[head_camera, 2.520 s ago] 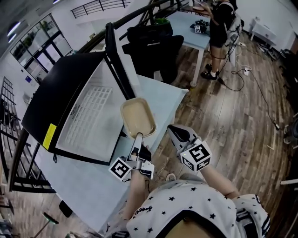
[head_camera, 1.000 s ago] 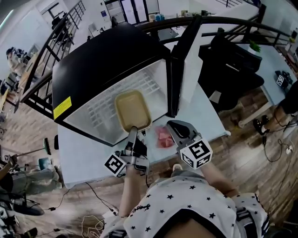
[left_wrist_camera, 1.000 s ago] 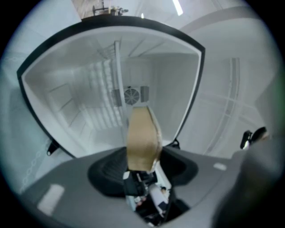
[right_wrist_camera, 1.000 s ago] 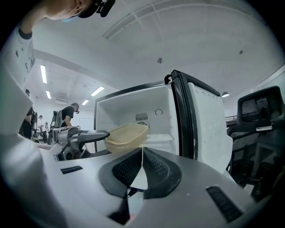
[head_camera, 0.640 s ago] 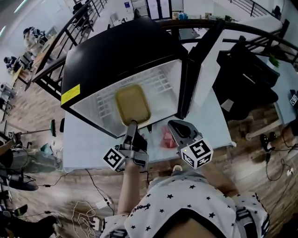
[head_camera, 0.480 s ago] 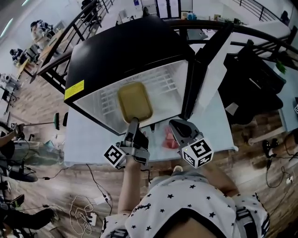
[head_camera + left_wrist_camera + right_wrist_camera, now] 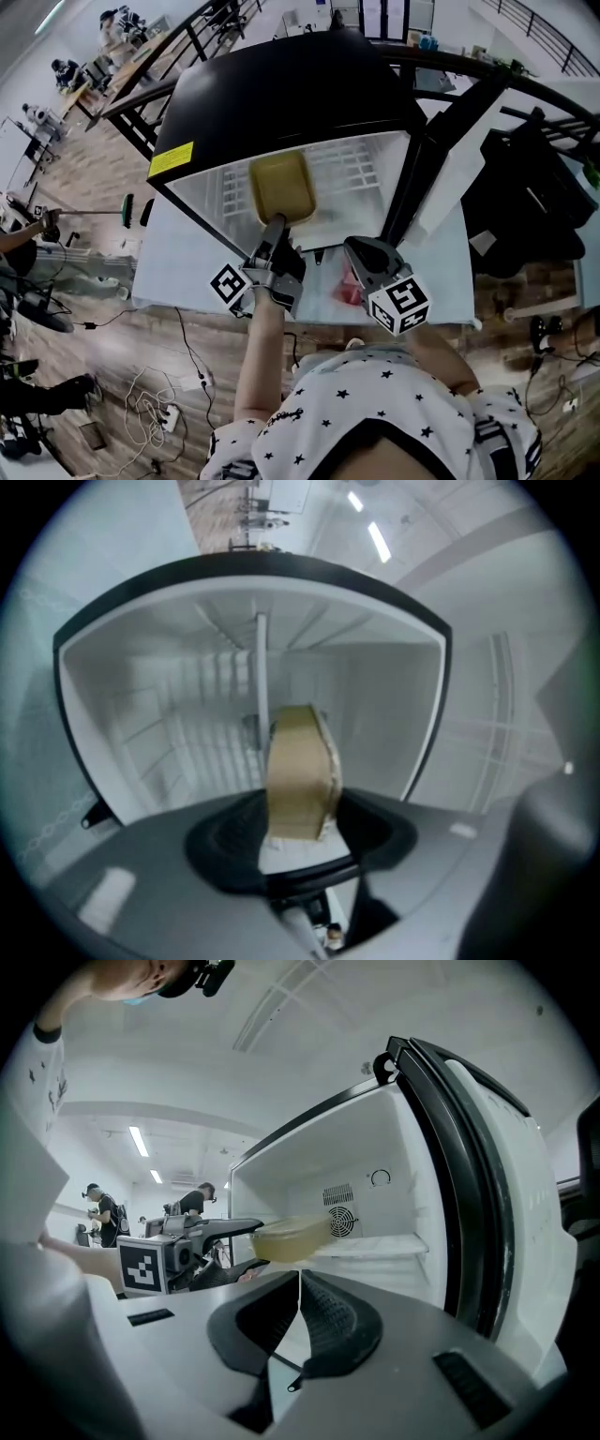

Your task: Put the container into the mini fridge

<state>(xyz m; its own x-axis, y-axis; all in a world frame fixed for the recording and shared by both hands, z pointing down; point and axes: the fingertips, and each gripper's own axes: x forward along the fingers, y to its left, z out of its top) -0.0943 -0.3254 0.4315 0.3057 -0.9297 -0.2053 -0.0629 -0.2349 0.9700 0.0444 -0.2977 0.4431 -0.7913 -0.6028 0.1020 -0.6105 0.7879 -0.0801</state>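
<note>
Nearest: right tool (image 7: 354, 251), jaws together, nothing in them, parked over the near edge of the table (image 7: 183, 270), just beside a pink item (image 7: 347, 283). No part in the placement, by my read.

Just left of it: left tool (image 7: 275, 232), clamped on the near short end of the container (image 7: 281, 186), which is tan, shallow and oblong. Carries it clear of the table, long axis in line with the tool, pointing far, straight into the open mini fridge (image 7: 281, 94). Far end past the fridge mouth in head view, over the wire shelf (image 7: 361, 169).

Key relation: shelf dead ahead of the container, door (image 7: 441, 155) swung out to the right, clear of the path. Probably calls for a straight push far, then a small drop.

From head view: left-right centring in the opening, no read on height. From right tool view: side profile instead, with the container level, slightly above the shelf line, near its front lip; exact depth not readable. From left tool view: straight along the container into the white cavity, nothing visible in the way.
</note>
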